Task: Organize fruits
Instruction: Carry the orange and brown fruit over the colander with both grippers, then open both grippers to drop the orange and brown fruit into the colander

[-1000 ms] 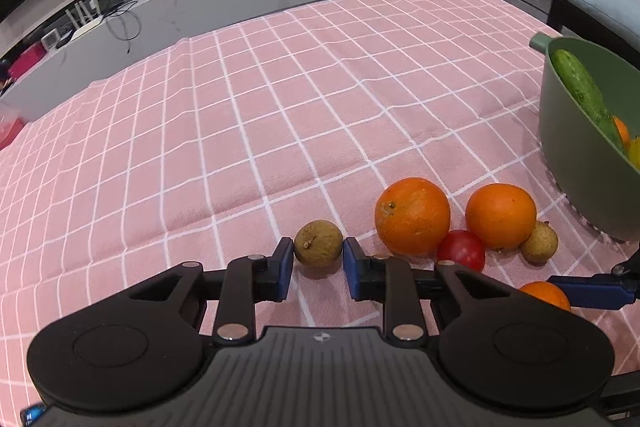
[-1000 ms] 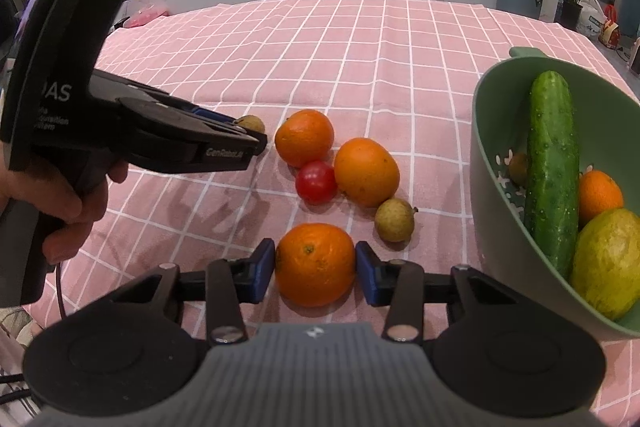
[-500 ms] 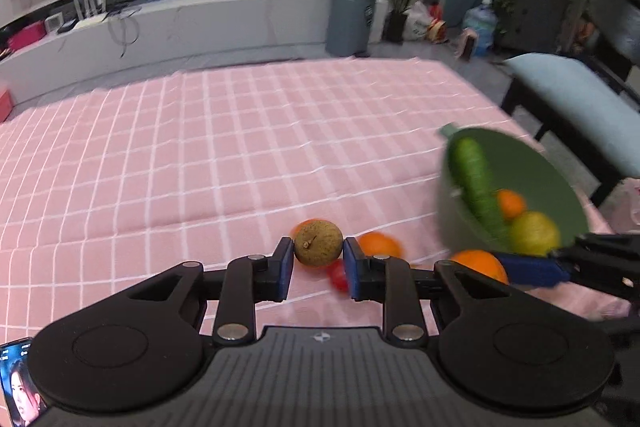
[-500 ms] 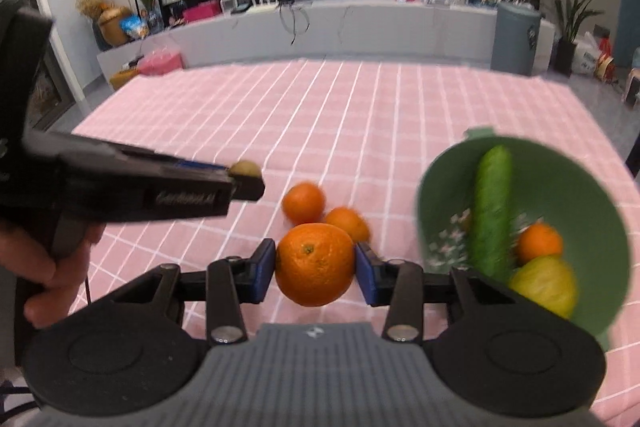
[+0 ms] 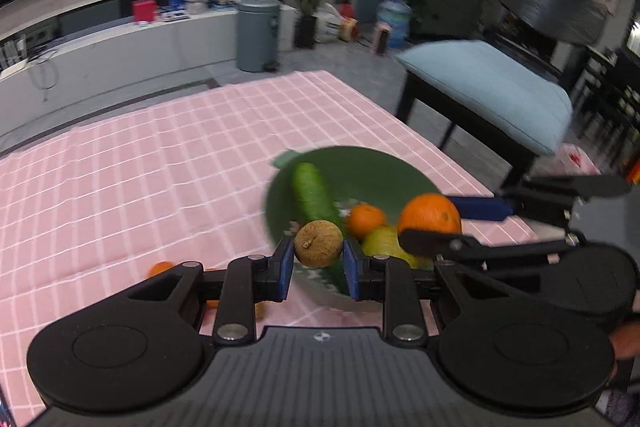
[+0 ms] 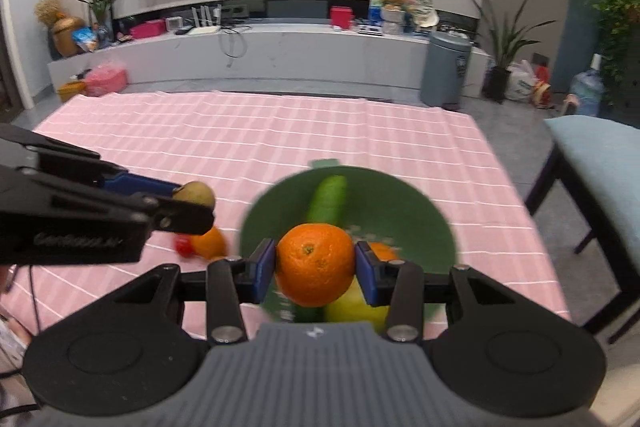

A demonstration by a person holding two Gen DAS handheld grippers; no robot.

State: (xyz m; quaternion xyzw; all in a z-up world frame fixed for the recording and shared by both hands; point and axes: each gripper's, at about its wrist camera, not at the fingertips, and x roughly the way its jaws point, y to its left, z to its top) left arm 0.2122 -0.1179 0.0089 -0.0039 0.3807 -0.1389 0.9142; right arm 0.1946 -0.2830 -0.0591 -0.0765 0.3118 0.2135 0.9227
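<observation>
My left gripper [image 5: 318, 261] is shut on a small brown round fruit [image 5: 318, 243] and holds it in the air over the near rim of the green bowl [image 5: 360, 167]. My right gripper [image 6: 316, 269] is shut on an orange [image 6: 315, 259] above the same green bowl [image 6: 420, 211]. The bowl holds a cucumber [image 5: 314, 197], a small orange [image 5: 365, 220] and a yellow-green fruit [image 5: 382, 243]. In the right wrist view the left gripper [image 6: 188, 205] sits to the left with its brown fruit [image 6: 195, 193].
An orange [image 6: 209, 242] and a small red fruit [image 6: 183, 246] lie on the pink checked tablecloth [image 6: 280, 131] left of the bowl. A chair with a blue cushion [image 5: 488, 87] stands past the table's right edge.
Both grippers have lifted their fruit off the cloth and swung right, ending above the green bowl. The left-behind fruit now lies below and to the left.
</observation>
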